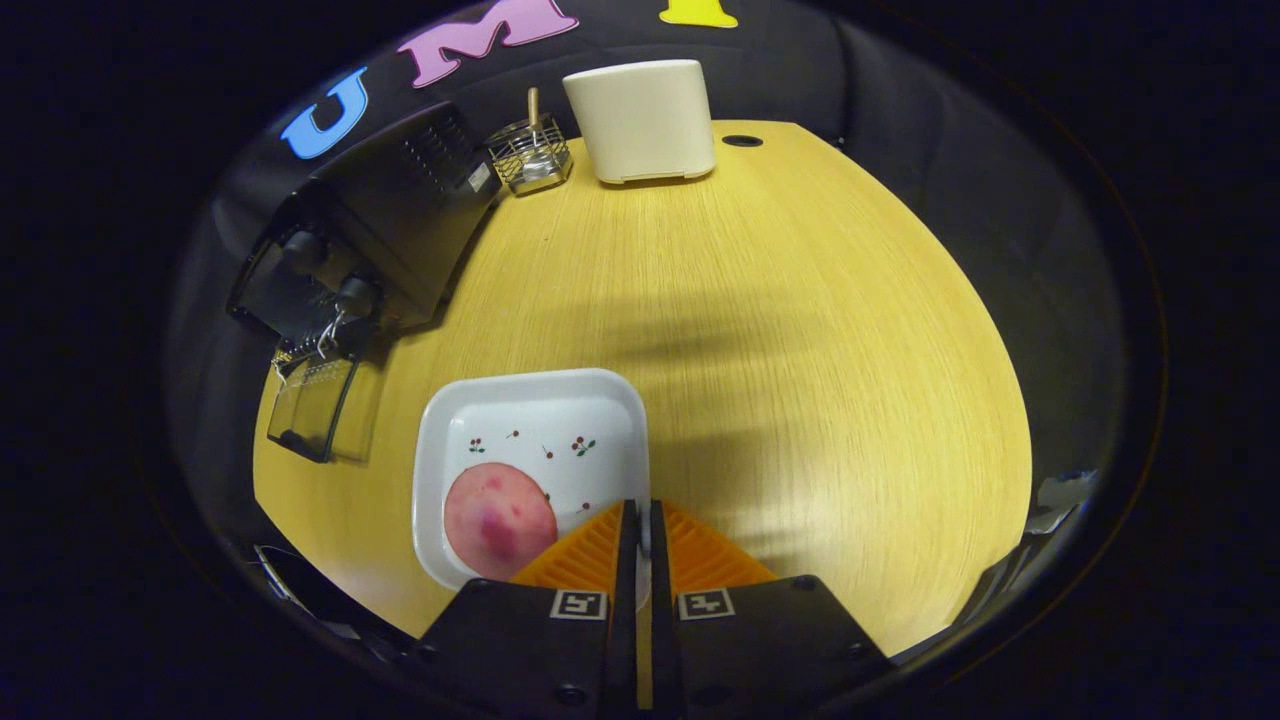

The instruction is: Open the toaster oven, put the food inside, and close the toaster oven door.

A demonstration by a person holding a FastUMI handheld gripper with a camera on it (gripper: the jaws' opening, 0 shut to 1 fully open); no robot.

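A white square plate (530, 420) with small cherry prints lies on the wooden table just ahead of my fingers. A round pink piece of food (498, 520) rests in its near left corner, beside my left finger. My gripper (640, 525) is shut on the plate's near right rim, a white sliver showing between the orange fingers (585, 555). The black toaster oven (400, 210) stands at the table's far left. Its glass door (315, 405) hangs open and down towards the table, left of the plate.
A white rounded box (642, 120) stands at the back of the table (800, 380), with a small wire basket (530, 155) holding a wooden stick to its left. A round cable hole (741, 141) is at the back right. Bare wood lies right of the plate.
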